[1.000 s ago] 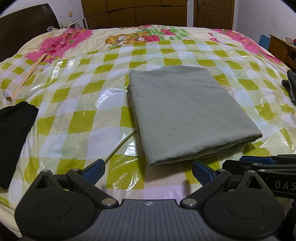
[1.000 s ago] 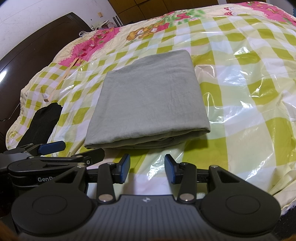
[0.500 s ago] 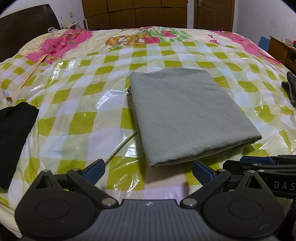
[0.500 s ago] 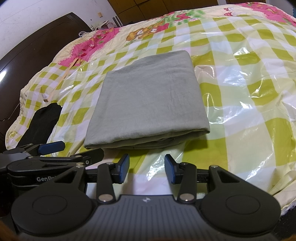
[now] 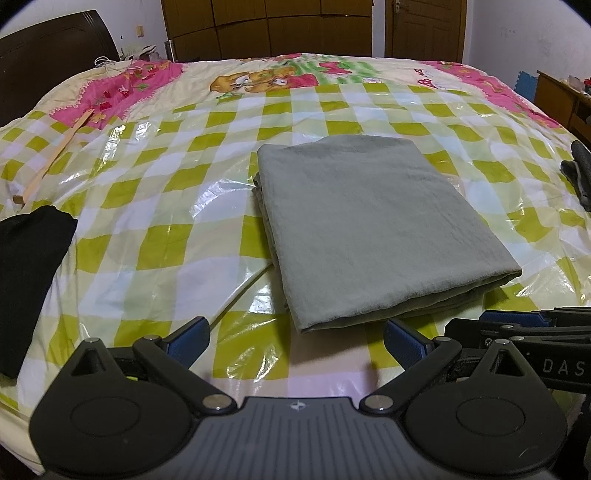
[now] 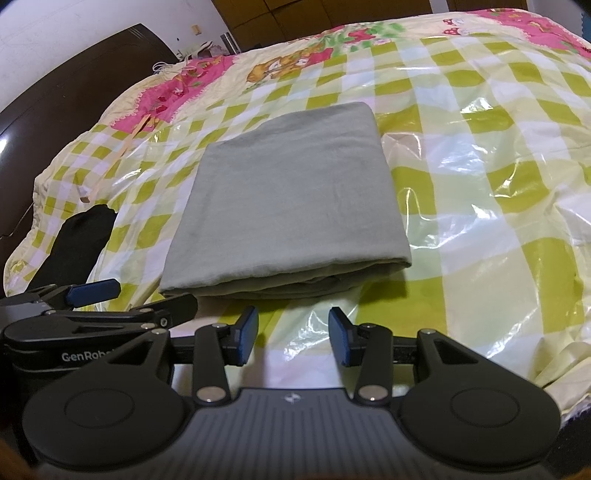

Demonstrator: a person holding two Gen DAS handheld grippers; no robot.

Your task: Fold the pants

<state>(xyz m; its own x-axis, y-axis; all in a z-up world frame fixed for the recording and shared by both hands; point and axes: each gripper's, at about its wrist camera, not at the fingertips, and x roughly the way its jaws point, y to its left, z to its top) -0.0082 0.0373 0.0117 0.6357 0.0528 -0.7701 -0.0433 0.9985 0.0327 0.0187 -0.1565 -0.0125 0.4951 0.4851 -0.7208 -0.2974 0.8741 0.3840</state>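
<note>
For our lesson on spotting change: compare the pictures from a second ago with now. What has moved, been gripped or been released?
Almost nothing. The folded grey-green pants lie in the same place on the checked bed cover. The left gripper and right gripper stay open and empty near the bed's edge, short of the cloth. The black garment is unmoved.

Bed [image 5: 155, 236] is wearing checkered cover under clear plastic. Black garment [image 5: 26, 273] is lying at its left edge, wooden stick [image 5: 55, 155] lying beyond that, wardrobe [image 5: 273, 27] standing behind bed.
</note>
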